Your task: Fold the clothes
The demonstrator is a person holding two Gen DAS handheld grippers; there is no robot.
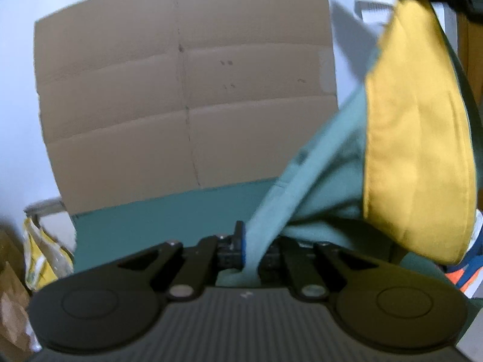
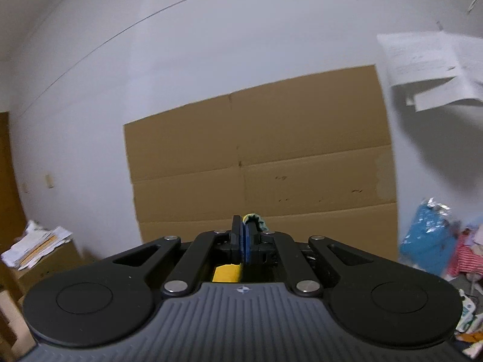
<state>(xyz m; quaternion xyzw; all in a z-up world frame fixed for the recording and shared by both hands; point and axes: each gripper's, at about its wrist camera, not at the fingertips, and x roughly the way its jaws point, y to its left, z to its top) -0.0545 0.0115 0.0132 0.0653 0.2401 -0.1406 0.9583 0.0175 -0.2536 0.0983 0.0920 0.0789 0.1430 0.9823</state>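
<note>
The right gripper (image 2: pixel 246 238) has its black jaws pinched together on a bunched edge of teal-and-yellow fabric garment (image 2: pixel 256 220) — a yellow patch shows below, between the linkage arms. Behind stands a flattened brown cardboard sheet (image 2: pixel 259 163) against a white wall (image 2: pixel 211 45). White paper sheets (image 2: pixel 434 66) hang upper right — blurred.

A lived-in room of a home, used for storage: a flattened brown cardboard sheet (image 2: pixel 259 163) leans on the plain white wall (image 2: pixel 211 45), loose stacked papers (image 2: pixel 36 246) top a brown box, and mixed bright clothes and bags (image 2: pixel 443 247) pile at right
</note>
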